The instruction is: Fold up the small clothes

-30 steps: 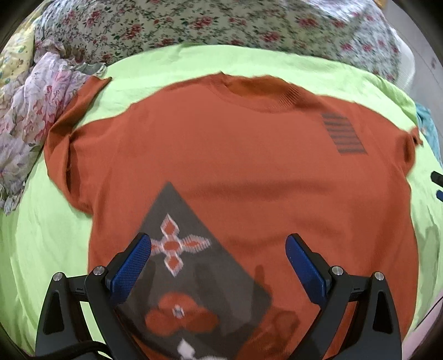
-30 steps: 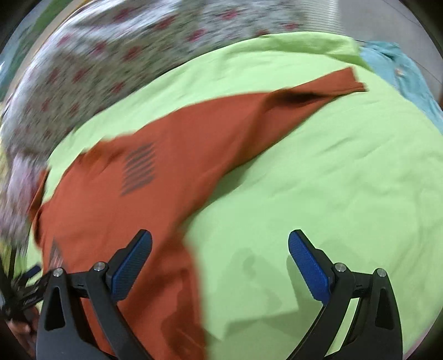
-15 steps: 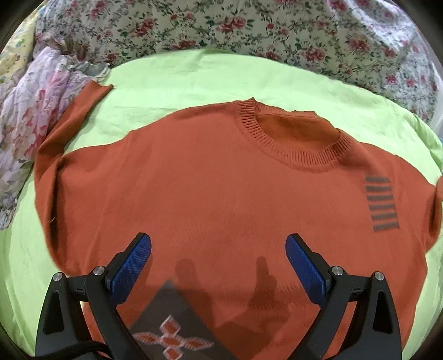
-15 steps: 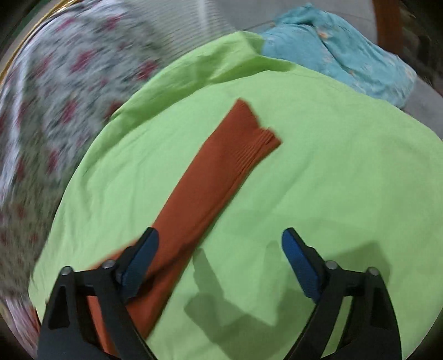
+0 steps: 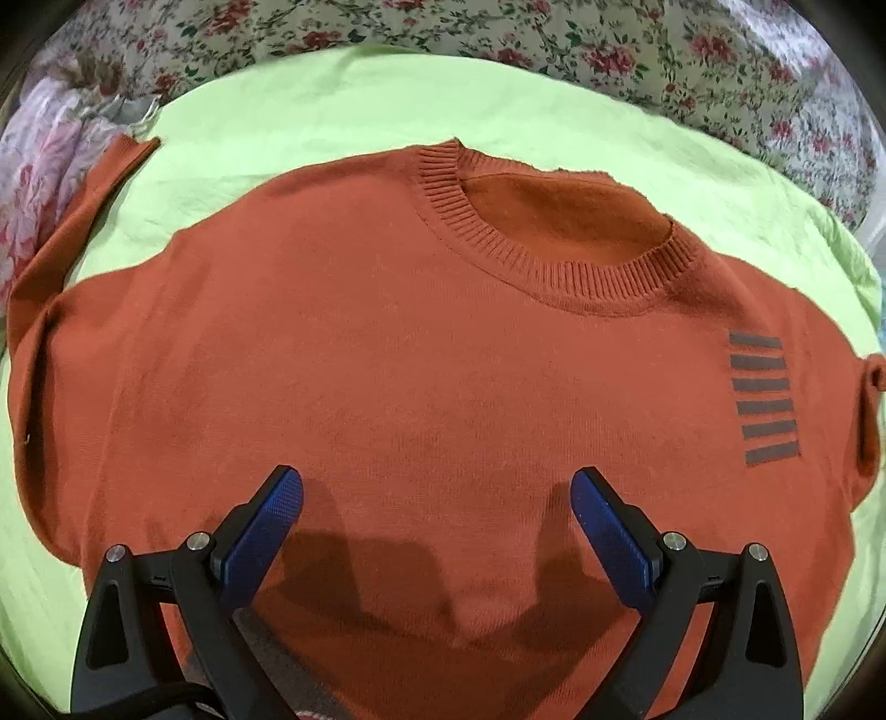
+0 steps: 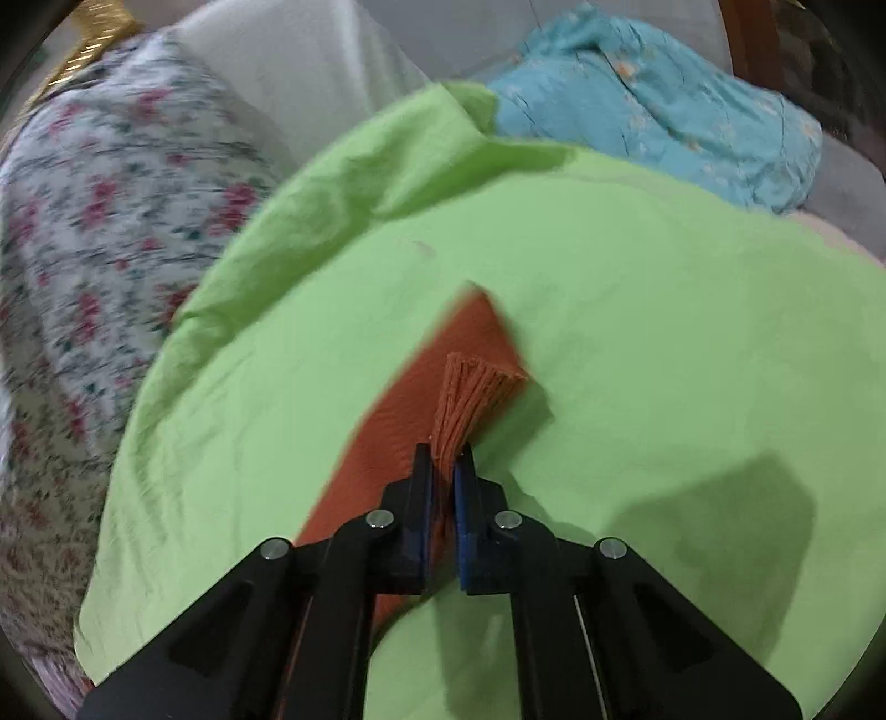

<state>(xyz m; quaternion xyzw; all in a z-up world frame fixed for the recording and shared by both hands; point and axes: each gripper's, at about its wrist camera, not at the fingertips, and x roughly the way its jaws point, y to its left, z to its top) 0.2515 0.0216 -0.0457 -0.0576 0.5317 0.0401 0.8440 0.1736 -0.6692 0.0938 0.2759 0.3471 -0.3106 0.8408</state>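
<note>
An orange knit sweater (image 5: 421,376) lies flat, front up, on a light green sheet (image 5: 332,111), its ribbed collar (image 5: 554,266) away from me and grey stripes (image 5: 761,410) on the right chest. My left gripper (image 5: 437,493) is open and empty, low over the sweater's chest. Its left sleeve (image 5: 72,221) stretches out to the far left. In the right wrist view my right gripper (image 6: 443,459) is shut on the ribbed cuff (image 6: 470,393) of the sweater's right sleeve (image 6: 398,426), which is lifted a little off the green sheet (image 6: 664,310).
A floral bedspread (image 5: 609,50) runs behind the green sheet. A pink floral garment (image 5: 39,160) lies at the far left. A crumpled blue garment (image 6: 664,105) sits past the sheet's far right edge, with a white pillow (image 6: 288,61) beside it.
My left gripper moved up the sweater from the hem print toward the chest. My right gripper swung out along the right sleeve and closed on its cuff.
</note>
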